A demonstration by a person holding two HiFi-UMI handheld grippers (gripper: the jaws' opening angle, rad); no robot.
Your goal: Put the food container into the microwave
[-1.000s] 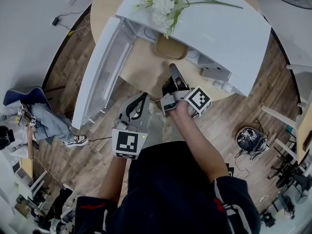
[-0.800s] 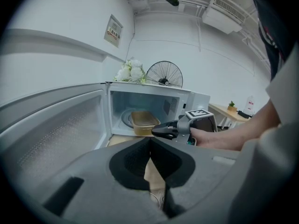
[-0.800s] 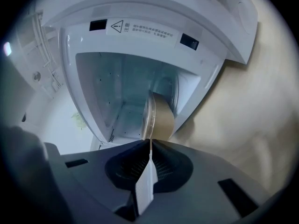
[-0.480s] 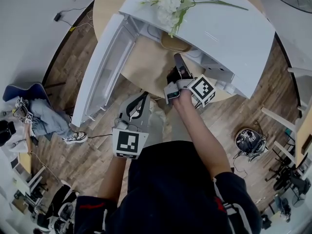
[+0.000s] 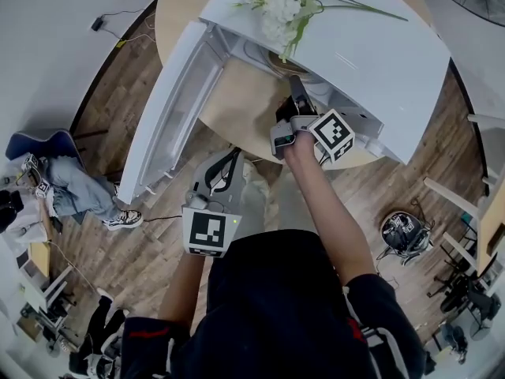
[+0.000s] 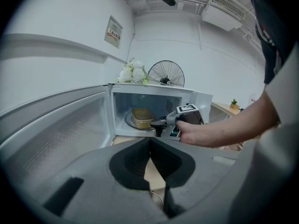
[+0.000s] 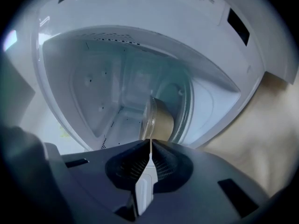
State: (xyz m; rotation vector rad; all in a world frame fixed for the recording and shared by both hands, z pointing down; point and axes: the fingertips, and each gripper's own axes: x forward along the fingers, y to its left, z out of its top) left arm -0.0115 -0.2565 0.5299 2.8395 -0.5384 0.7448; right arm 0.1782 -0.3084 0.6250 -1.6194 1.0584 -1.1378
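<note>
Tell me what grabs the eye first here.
The white microwave on the round table, door swung wide open, with white flowers on its top. Inside, the right gripper is shut on the rim of the tan food container over the turntable; the left gripper hangs back, shut and empty.

We see a tan rectangular food container, sitting upright inside the white microwave, its door swung wide open

Right gripper, jaws together, reaches on an outstretched arm to upper centre; left gripper, jaws together, hangs mid-frame.
</note>
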